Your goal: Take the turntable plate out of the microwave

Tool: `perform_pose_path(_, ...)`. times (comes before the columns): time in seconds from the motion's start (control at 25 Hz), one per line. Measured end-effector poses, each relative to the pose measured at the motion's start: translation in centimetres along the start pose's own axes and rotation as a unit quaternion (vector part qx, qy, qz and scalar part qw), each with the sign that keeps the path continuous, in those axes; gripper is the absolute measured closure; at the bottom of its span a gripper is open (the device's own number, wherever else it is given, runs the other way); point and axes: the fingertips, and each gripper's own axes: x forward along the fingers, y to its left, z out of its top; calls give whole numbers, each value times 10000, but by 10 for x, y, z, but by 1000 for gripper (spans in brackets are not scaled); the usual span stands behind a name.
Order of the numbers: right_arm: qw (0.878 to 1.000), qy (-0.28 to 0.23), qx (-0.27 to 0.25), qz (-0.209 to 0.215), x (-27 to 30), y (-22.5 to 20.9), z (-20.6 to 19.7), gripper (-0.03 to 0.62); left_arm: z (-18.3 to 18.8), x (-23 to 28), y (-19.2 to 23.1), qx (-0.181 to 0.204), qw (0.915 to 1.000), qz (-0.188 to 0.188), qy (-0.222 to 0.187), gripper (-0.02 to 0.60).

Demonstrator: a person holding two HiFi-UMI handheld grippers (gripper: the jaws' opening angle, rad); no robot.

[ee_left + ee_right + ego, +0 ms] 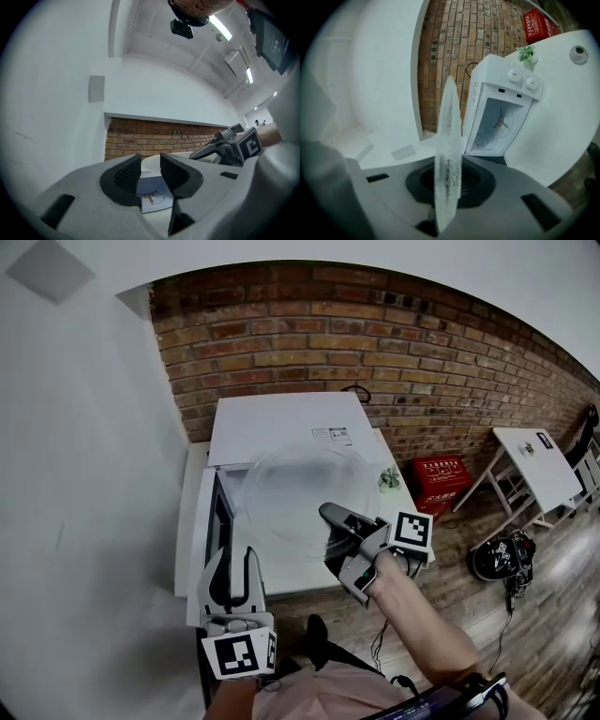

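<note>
The clear glass turntable plate [291, 484] hangs roughly level above the white microwave [281, 423]. My right gripper [330, 532] is shut on its near rim. In the right gripper view the plate [449, 140] stands edge-on between the pads, and beyond it the microwave [511, 82] shows an open cavity with only the roller hub [501, 123] inside. My left gripper [234, 568] is low at the left beside the open door [217, 521]. Its jaws stand open with nothing between them [151, 176], and it looks toward my right gripper [234, 145].
A brick wall [375, 334] runs behind the microwave. A small potted plant [389, 480] sits on the white counter to its right. On the floor are a red crate [439, 479], a white folding table [539, 465] and a dark bag with cables [502, 554].
</note>
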Motion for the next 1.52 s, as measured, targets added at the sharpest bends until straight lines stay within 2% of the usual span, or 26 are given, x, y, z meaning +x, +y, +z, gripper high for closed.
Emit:
perform_pose_path(0.32,9996,28,259,-77,48,-19,37,565,-22,31,11,-1,9998,29,191,446)
perform_pose_path(0.76,9983,123,520,-245,87,-52,70,565,-45,78,-4,0,9988,-215,435,446)
perform_pose_path(1.16,9973,77,720,-82,109,-61,91,563,-65,112,-20,-257,9965,-405,689,446)
perform_pose_path(1.52,9964,16,849,-28,125,-61,103,557,-75,138,-47,-227,9941,-755,743,446)
